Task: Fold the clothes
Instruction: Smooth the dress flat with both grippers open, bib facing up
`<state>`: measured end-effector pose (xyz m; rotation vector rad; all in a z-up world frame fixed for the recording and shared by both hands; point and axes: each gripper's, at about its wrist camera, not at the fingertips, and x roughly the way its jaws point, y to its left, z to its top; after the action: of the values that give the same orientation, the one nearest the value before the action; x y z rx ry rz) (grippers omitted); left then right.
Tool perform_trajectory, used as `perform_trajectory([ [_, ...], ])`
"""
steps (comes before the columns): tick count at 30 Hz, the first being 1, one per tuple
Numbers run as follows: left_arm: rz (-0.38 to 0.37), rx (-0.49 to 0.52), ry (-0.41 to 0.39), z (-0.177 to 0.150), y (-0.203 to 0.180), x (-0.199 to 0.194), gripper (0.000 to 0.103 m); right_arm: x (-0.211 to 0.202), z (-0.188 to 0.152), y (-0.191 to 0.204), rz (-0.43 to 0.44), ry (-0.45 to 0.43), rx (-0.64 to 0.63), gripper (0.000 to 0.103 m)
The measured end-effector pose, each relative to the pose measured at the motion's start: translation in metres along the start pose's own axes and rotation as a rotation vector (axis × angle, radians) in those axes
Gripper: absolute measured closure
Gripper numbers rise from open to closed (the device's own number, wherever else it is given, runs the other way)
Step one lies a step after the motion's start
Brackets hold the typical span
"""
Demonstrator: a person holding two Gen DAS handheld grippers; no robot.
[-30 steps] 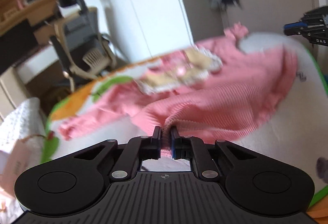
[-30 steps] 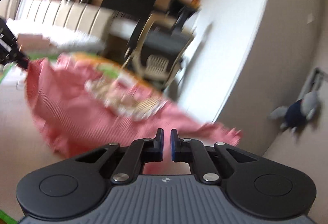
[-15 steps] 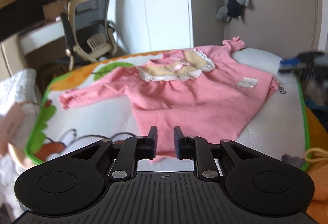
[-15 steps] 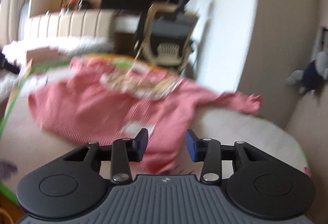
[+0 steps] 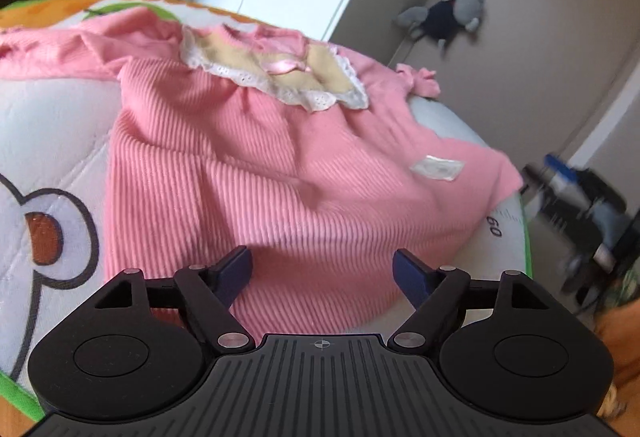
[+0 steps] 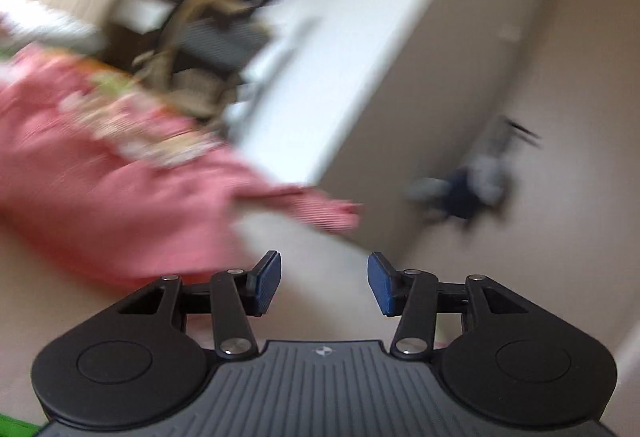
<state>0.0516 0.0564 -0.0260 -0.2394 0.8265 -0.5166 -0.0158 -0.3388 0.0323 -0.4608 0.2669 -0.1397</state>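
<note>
Since the frames a second earlier, both grippers have been released from the pink dress (image 5: 280, 173), which was then pinched at its hem and is now laid flat. The left gripper (image 5: 322, 273) is held with its jaws wide apart just above the near hem, nothing between them. The right gripper (image 6: 324, 283) is likewise spread and empty, positioned over bare mat near the right sleeve (image 6: 320, 209).

The dress is spread front side up on a printed play mat (image 5: 52, 125), collar (image 5: 276, 77) toward the far edge, hem toward the camera, sleeves extended to either side.

The step in hand is judged to be the end of laying out; no fold has yet been made. For the next move, a sleeve or a side edge is to be grasped, most likely by each gripper on its own side, and carried toward the centre line.

In the left wrist view the whole garment, a white label (image 5: 438, 169) near the right edge and the blurred right gripper beyond the mat are shown. The right wrist view is heavily blurred by motion; only the sleeve end and the hanging soft toy (image 6: 468, 189) are distinguishable.
</note>
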Motion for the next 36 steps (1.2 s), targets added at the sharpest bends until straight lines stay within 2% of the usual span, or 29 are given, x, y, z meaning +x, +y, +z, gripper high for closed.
perform_trajectory([
  [2,-0.004,-0.015,0.006,-0.005,0.002,-0.006,0.017,-0.006,0.003,-0.029,-0.036,-0.007,0.096,0.056],
  [5,-0.002,-0.028,0.006,-0.011,0.005,-0.014,0.017,-0.010,0.005,-0.050,0.004,-0.033,0.207,0.055],
  [7,0.003,-0.025,0.008,-0.015,0.004,-0.018,0.016,-0.006,0.006,-0.046,0.102,-0.033,0.266,0.054],
  [11,0.027,0.030,0.050,-0.018,-0.008,-0.026,0.010,0.010,0.011,-0.003,0.294,-0.007,0.210,0.054],
  [14,0.092,0.134,0.042,-0.020,-0.027,-0.031,0.010,0.012,0.022,0.036,0.450,-0.004,0.097,0.054],
  [18,0.144,0.349,-0.023,-0.017,-0.066,-0.027,0.010,0.001,0.033,0.073,0.660,-0.029,-0.077,0.039],
  [20,0.163,0.468,-0.046,-0.016,-0.089,-0.013,0.010,-0.007,0.034,0.076,0.657,-0.040,-0.120,0.038],
  [22,0.163,0.597,-0.049,-0.019,-0.113,0.007,0.012,-0.003,0.035,0.067,0.613,-0.032,-0.065,0.037],
  [25,0.155,0.771,-0.027,-0.026,-0.143,0.036,0.023,0.006,0.035,0.046,0.564,-0.007,-0.006,0.037],
  [28,0.199,0.881,-0.036,-0.030,-0.157,0.057,0.043,0.012,0.035,0.032,0.550,0.007,-0.086,0.036],
  [30,0.215,0.893,-0.045,-0.023,-0.158,0.063,0.091,0.014,0.037,0.027,0.573,0.011,-0.172,0.036],
  [32,0.165,0.795,-0.049,-0.006,-0.153,0.055,0.094,0.008,0.043,0.025,0.636,-0.007,-0.269,0.033],
  [33,0.133,0.739,-0.052,0.003,-0.150,0.049,0.094,0.006,0.046,0.024,0.665,-0.015,-0.318,0.029],
  [35,0.061,0.641,-0.051,0.015,-0.145,0.032,0.096,-0.001,0.049,0.026,0.667,-0.030,-0.412,0.021],
  [36,0.006,0.613,-0.033,0.016,-0.144,0.024,0.096,-0.004,0.051,0.028,0.666,-0.038,-0.457,0.021],
])
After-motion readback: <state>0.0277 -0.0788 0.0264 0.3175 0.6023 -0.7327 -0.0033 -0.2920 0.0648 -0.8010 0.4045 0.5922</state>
